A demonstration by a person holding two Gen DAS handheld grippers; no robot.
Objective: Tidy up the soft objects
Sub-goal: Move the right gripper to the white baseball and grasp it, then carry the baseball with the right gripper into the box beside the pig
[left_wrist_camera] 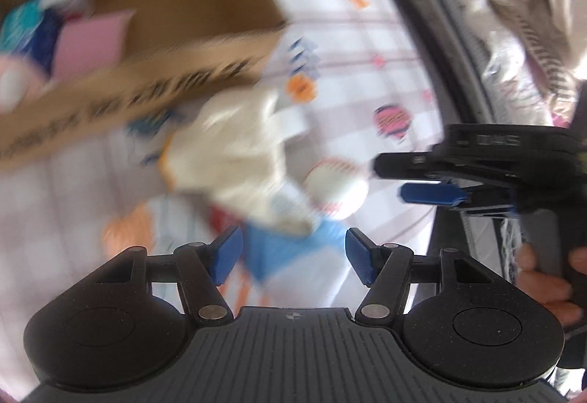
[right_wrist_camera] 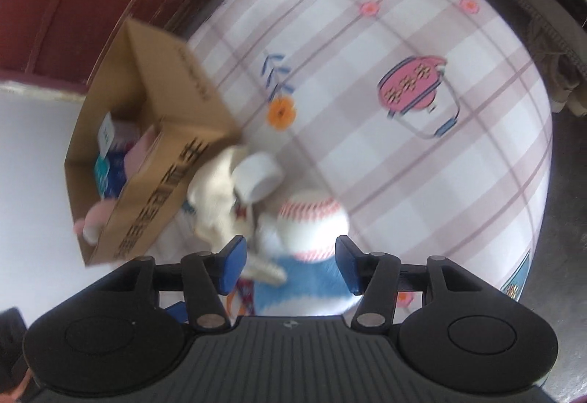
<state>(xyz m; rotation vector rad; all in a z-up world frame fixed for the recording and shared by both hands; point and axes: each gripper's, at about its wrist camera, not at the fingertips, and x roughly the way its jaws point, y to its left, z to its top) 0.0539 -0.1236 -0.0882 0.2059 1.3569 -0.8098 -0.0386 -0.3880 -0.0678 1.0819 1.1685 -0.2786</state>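
Though blurred, the counter [right_wrist_camera: 422, 183] carries a box [right_wrist_camera: 172, 131] at nine o'clock; a limp cream cloth [right_wrist_camera: 214, 197] just beside it should bunch easily, pinched at any fold. The ball [right_wrist_camera: 312, 219], light, wants gripping across its middle. Left tongs [left_wrist_camera: 291, 256] and right tongs [right_wrist_camera: 290, 263] stand half-open, empty.

Cream plush toy [right_wrist_camera: 216, 197] beside cardboard box [right_wrist_camera: 161, 131]; baseball [right_wrist_camera: 312, 219] touching blue cloth [right_wrist_camera: 312, 278].

Left tongs [left_wrist_camera: 293, 258]: pointed steeply downward, blue pads apart, nothing between them. Right tongs [right_wrist_camera: 291, 263]: likewise angled down, pads apart and empty. In the left wrist view, a hand [left_wrist_camera: 546, 284] grips the black handle of the right tongs.
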